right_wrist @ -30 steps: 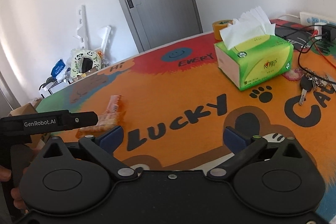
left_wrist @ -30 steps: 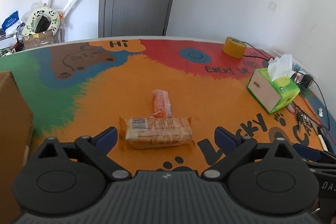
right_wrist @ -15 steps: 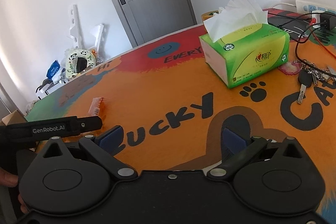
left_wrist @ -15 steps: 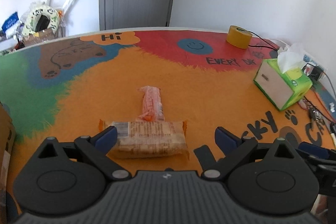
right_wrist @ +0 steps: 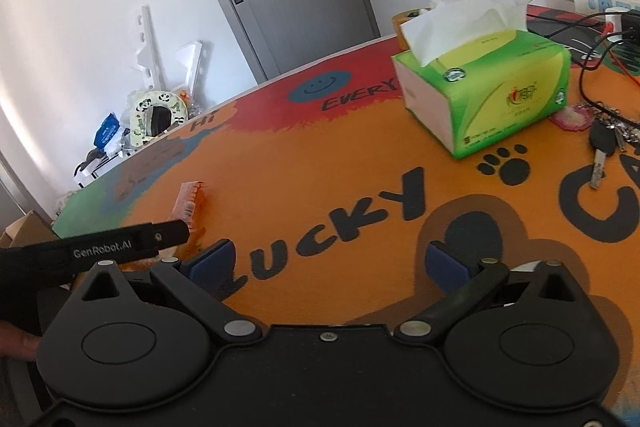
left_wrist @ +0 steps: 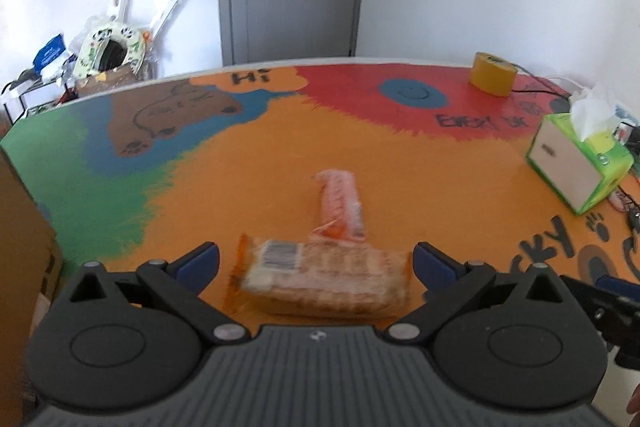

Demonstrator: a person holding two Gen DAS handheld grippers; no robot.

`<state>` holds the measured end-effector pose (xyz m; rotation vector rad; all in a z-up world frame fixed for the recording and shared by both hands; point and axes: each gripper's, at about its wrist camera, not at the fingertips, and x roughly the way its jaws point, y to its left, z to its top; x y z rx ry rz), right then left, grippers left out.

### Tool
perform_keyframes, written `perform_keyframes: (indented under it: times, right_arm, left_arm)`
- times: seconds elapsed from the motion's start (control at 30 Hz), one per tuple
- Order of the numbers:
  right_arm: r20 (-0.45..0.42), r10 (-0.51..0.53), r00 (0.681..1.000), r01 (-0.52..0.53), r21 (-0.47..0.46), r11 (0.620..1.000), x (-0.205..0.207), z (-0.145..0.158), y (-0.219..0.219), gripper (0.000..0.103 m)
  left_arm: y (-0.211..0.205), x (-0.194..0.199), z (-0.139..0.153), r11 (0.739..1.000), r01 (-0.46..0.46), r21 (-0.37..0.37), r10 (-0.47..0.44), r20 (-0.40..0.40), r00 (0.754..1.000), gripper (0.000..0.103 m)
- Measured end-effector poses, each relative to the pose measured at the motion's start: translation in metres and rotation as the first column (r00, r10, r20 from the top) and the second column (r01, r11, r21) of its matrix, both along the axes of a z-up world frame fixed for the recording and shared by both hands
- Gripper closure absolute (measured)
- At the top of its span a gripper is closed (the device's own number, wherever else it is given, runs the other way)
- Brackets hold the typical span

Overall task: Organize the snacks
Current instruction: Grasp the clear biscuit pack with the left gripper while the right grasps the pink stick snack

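Note:
A long cracker packet (left_wrist: 324, 273) in clear and orange wrap lies crosswise on the orange table mat. My left gripper (left_wrist: 316, 263) is open, with one finger at each end of it. A smaller pink-orange snack packet (left_wrist: 341, 207) lies just behind it, pointing away; it also shows in the right wrist view (right_wrist: 188, 203). My right gripper (right_wrist: 328, 261) is open and empty over the "LUCKY" lettering, to the right of the left gripper (right_wrist: 120, 247).
A cardboard box (left_wrist: 20, 247) stands at the left table edge. A green tissue box (right_wrist: 484, 91), keys (right_wrist: 604, 143), cables and a power strip (right_wrist: 600, 7) sit at the right. A yellow tape roll (left_wrist: 494, 73) is at the far right.
My left gripper has come closer over the cracker packet, which now sits between its fingers. My right gripper has shifted a little to the left and forward.

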<state>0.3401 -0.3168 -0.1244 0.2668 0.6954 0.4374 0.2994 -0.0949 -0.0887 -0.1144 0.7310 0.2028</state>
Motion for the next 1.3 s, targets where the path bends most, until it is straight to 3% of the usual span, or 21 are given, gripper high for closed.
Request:
perform_keyframes:
  times: [0.37, 0.5, 0.7, 0.93, 1.3]
  right_arm:
    - [0.003, 0.018, 1.0, -0.018, -0.016, 1.0, -0.004, 0.003, 0.015, 0.0]
    - [0.001, 0.016, 1.0, -0.016, -0.024, 1.0, -0.003, 0.003, 0.019, 0.0]
    - [0.006, 0.01, 1.0, -0.01, -0.028, 1.0, 0.0, 0.003, 0.028, 0.001]
    - [0.019, 0.048, 0.999, -0.048, -0.008, 0.999, 0.006, 0.011, 0.049, 0.008]
    - [0.029, 0.131, 0.991, -0.132, 0.015, 0.991, 0.023, 0.019, 0.093, 0.022]
  left_arm:
    - [0.007, -0.002, -0.009, 0.998, 0.02, -0.061, -0.02, 0.007, 1.0, 0.001]
    - [0.002, -0.004, -0.016, 0.999, 0.045, -0.006, -0.045, -0.001, 0.999, 0.001]
    - [0.013, -0.009, -0.013, 0.999, 0.042, -0.01, -0.041, 0.024, 0.999, 0.021]
    - [0.027, -0.017, -0.001, 0.999, 0.033, -0.032, -0.031, 0.06, 0.998, 0.025]
    - [0.065, -0.026, 0.017, 0.997, -0.055, -0.054, 0.061, 0.112, 0.992, 0.025]
